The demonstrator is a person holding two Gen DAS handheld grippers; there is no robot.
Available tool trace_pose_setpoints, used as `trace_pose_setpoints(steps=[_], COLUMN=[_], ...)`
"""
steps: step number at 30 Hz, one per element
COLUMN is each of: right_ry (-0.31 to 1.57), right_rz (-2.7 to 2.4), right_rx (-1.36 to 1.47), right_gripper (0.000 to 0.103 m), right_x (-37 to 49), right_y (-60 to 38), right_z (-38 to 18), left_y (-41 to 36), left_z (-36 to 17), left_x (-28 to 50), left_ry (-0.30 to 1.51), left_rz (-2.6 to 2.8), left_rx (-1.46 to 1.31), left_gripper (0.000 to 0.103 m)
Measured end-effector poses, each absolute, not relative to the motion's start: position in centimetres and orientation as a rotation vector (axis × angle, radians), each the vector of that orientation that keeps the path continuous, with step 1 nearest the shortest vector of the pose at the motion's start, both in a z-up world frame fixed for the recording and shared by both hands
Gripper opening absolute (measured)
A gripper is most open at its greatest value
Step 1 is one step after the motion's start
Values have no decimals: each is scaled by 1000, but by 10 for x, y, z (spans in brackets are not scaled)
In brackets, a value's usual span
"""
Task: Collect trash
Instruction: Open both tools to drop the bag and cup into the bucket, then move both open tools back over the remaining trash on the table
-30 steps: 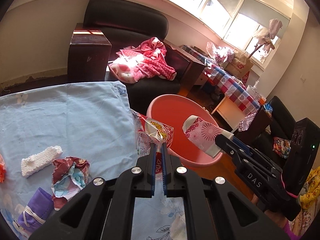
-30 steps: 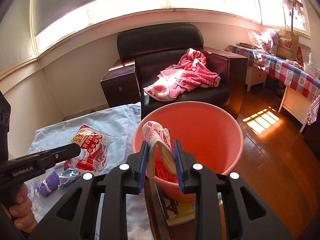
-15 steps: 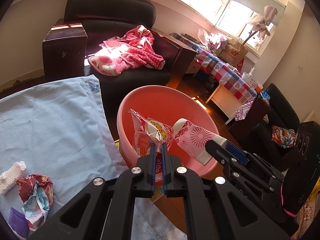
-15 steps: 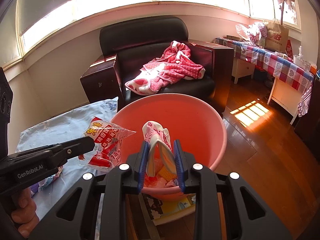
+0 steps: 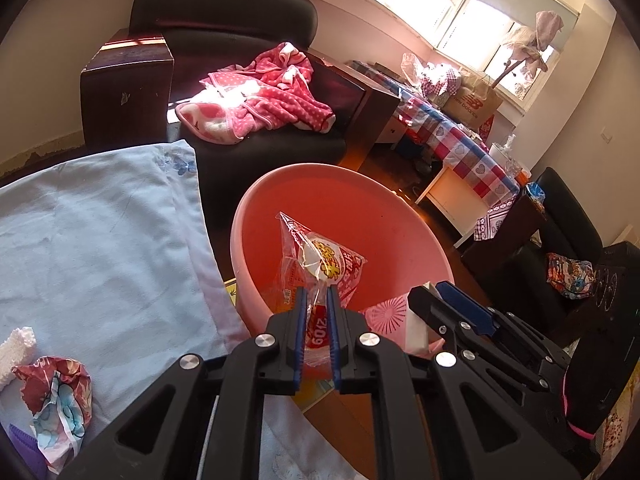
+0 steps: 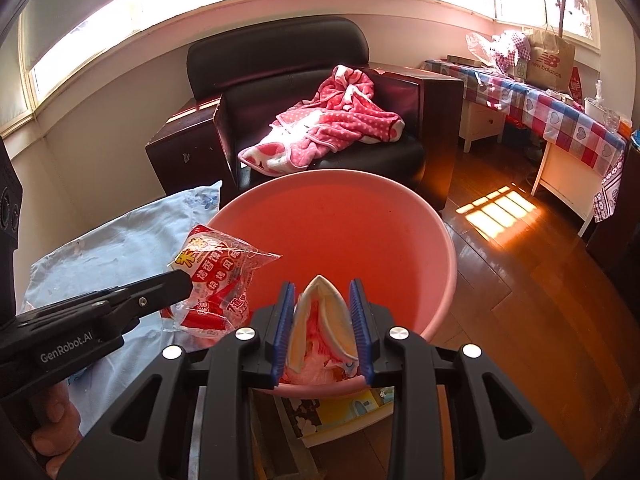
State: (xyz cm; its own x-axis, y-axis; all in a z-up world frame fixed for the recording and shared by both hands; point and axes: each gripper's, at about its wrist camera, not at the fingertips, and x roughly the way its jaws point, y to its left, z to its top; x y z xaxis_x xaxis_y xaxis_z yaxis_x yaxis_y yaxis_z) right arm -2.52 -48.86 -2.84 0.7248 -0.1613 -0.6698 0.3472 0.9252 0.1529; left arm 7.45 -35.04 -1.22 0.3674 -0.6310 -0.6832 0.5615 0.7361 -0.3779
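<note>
Pink plastic basin [image 6: 420, 236]: round and wide-mouthed, it sits just off the edge of the pale blue cloth [image 5: 100, 232], right under both grippers.
Left gripper [image 5: 317, 312]: jaws have just been easing apart, now a narrow slit, and the crinkly red-and-clear plastic snack wrapper [image 5: 320, 264] is between the pads, hanging over the basin.
Right gripper [image 6: 322, 316]: jaws have just been opening a touch; the folded pink-patterned paper carton [image 6: 320, 320] stands between the pads, over the basin's near rim.
Wrapper handling: looks feather-light, slick and floppy; I'd pinch a gathered edge.
Carton handling: stiffish but crushable, best taken across its flat sides.
Left on the cloth: a crumpled floral wrapper [image 5: 56, 396] and a white foam strip [image 5: 16, 346].
</note>
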Motion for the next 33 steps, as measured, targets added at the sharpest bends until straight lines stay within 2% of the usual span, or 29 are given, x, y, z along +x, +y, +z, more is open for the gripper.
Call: trace_pose_setpoints(steps=[2, 7, 14, 18, 25, 33], right_ry=[709, 704, 689, 679, 655, 650], right_rz=[-286, -282, -271, -256, -231, -174], right_rx=[279, 271, 262, 257, 252, 252], right_gripper=[30, 30, 30, 30, 30, 30], right_x=[-26, -25, -26, -29, -37, -43], right_y=[-489, -486, -479, -474, -462, -441], right_z=[-29, -26, -17, -11, 1, 8], left_y=[-350, -347, -334, -321, -289, -239], left_z=[-11, -5, 12, 21, 36, 48], left_x=[74, 69, 60, 50, 39, 23], left_ry=[910, 886, 844, 814, 766, 709], left_rz=[-769, -772, -775, -758, -707, -630], left_rx=[-85, -87, -102, -107, -116, -122], left_gripper=[11, 30, 30, 40, 46, 46])
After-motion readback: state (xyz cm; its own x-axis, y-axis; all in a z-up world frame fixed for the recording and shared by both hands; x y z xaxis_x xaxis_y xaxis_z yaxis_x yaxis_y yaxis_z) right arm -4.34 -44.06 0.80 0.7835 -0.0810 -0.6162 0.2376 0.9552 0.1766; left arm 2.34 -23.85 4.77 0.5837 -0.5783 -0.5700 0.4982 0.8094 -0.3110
